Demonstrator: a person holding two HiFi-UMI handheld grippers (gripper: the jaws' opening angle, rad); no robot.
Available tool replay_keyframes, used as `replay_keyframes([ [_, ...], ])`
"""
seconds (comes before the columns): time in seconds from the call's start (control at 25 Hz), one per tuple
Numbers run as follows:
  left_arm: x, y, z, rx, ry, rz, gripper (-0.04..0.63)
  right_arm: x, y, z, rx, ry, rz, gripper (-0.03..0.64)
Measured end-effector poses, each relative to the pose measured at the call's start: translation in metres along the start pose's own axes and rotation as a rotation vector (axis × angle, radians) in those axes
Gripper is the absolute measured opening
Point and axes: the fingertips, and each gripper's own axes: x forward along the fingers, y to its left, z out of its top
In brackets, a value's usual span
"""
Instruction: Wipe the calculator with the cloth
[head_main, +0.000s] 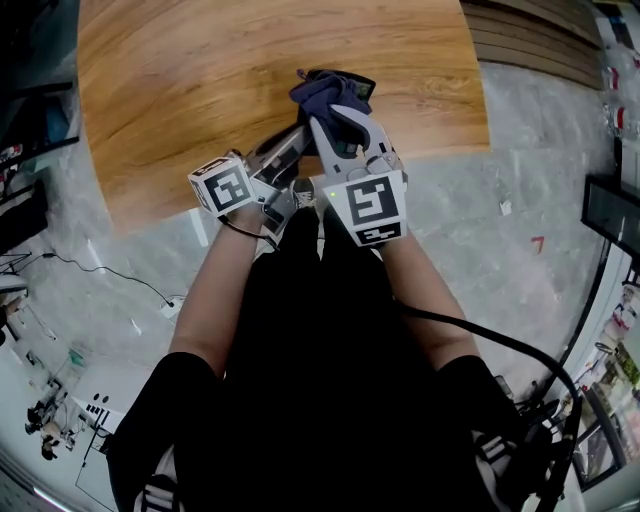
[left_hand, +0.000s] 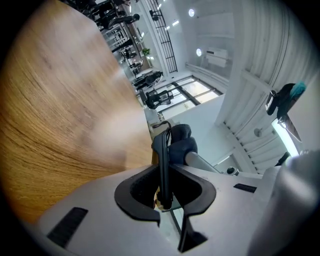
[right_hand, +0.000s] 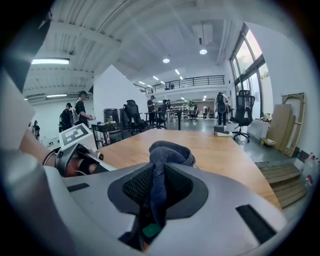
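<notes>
A wooden table fills the top of the head view, standing on a grey, stone-patterned floor. In the right gripper view, tall windows stand at upper right and a strip light at upper left. A railed balcony is at centre, with an office chair and leaning boards at right.

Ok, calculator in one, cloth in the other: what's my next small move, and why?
Probably draw the right tongs back so the cloth drags along the calculator. The left tongs clamp it on edge above the table, and the cloth is bunched at its far end, so a stroke towards the left tongs should cover its face.
</notes>
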Motion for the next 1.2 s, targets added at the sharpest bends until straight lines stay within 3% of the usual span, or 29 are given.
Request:
replay_keyframes([
  [0.64, 0.006, -0.016, 0.012, 0.007, -0.036, -0.029, 0.071, -0.028, -0.075, -0.023, 0.053, 0.022, -0.18, 0.062],
  [0.96, 0.003, -0.027, 0.018, 0.009, -0.06, -0.044, 0.071, -0.034, -0.032, -0.01, 0.028, 0.0, -0.098, 0.063],
  [1.2, -0.001, -0.026, 0.021, -0.034, -0.12, -0.049, 0.071, -0.032, -0.007, -0.006, 0.013, -0.011, -0.031, 0.063],
])
